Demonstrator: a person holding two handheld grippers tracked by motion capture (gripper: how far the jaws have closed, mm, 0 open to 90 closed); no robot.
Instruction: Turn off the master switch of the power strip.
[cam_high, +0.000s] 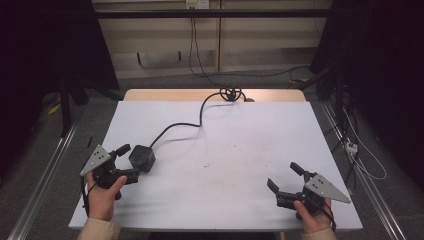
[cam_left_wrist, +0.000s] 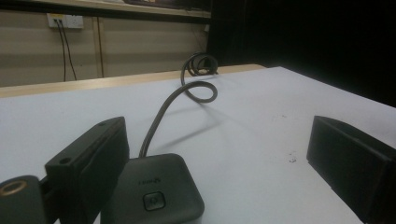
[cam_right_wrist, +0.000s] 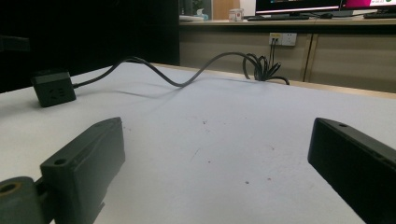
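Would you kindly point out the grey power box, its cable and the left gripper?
grey power box (cam_left_wrist: 156, 193), left gripper view, on its top face by the button.
cable (cam_high: 182, 124), high view, on its mid-run across the table.
left gripper (cam_high: 131, 161), high view, midway between its fingertips.

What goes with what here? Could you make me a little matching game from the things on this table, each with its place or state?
Things:
1. power box
2. cable
3. left gripper
4. right gripper

Places or states:
A. open over bare table, near the right front corner
B. coiled at the table's far edge
C. dark grey, with a button on top
D. open right beside the power box

Pairs: 1-C, 2-B, 3-D, 4-A
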